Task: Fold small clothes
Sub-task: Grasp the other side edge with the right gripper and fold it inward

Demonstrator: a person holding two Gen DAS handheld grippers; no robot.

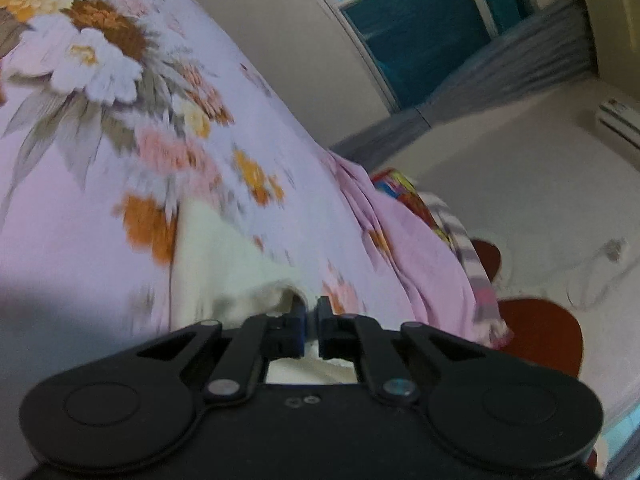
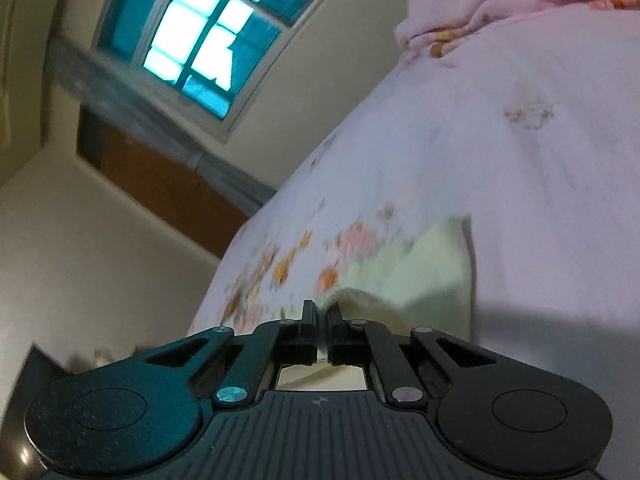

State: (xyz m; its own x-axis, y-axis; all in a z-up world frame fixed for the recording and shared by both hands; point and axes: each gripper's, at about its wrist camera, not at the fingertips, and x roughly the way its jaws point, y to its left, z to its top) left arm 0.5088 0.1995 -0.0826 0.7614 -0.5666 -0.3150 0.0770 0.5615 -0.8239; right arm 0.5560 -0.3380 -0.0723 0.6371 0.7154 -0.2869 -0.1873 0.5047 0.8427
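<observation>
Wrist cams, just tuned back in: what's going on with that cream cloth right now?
A person is working two handheld grippers on a small cream garment that lies on a floral pink bedsheet. The left gripper is shut on one edge of the garment, and the right gripper is shut on another edge, which curls up at its tips. Both views are motion-blurred. The cloth looks only partly lifted; no finished fold shows yet. More clothes lie bunched at the bed's edge.

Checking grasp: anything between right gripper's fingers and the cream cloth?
Nothing: the right gripper fingers pinch the cream cloth edge directly, shown in the right wrist view.
</observation>
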